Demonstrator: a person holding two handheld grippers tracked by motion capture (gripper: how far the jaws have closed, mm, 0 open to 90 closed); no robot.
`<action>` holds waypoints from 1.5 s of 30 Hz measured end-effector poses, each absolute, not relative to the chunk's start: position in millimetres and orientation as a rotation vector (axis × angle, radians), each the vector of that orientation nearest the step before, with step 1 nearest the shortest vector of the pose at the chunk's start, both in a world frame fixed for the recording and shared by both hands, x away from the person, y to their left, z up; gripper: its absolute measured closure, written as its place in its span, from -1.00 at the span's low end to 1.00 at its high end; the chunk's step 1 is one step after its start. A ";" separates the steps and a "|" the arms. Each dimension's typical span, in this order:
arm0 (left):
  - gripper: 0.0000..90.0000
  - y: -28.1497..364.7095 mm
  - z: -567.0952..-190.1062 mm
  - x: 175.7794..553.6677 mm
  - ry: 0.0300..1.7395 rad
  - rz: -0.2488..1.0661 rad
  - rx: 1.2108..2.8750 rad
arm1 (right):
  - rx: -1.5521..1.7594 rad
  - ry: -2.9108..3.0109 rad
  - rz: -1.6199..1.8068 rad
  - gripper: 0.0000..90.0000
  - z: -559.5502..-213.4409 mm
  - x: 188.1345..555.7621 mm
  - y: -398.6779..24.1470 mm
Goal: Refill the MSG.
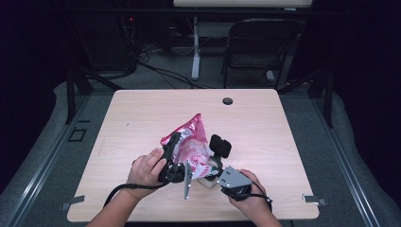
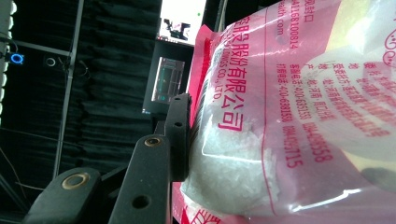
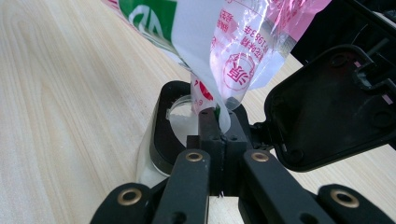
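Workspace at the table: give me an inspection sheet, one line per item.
Surface: light wood table, round hole near its far edge.
Job's things: pink bag of white grains, tilted over an open container with a black flip lid.
Clutter: nothing seen.
Grippers: left gripper clamps the bag's body; right gripper is shut on the bag's lower corner above the container's mouth.
Cables: one black cable trails from each gripper.
Surroundings: dark curtains, a folding chair and floor cables behind the table.
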State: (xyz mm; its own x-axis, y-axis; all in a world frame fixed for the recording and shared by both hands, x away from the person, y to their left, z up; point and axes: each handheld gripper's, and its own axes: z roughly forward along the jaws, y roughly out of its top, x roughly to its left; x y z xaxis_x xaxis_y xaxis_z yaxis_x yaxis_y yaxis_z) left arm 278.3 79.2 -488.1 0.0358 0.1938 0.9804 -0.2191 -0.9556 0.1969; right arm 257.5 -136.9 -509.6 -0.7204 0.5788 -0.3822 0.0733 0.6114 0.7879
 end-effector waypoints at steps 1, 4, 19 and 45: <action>0.54 79.3 -487.9 278.4 -0.025 1.996 2.022 | 0.511 2.206 1.040 1.00 -509.6 257.5 -136.9; 0.54 79.4 -488.0 278.1 -0.022 1.995 2.025 | 0.510 2.205 1.039 1.00 -509.6 257.4 -136.8; 0.54 80.3 -489.4 279.0 -0.015 1.989 2.028 | 0.511 2.205 1.038 1.00 -509.6 257.5 -137.1; 0.55 82.7 -492.2 279.8 0.054 1.910 2.072 | 0.512 2.191 1.032 1.00 -508.6 256.7 -137.9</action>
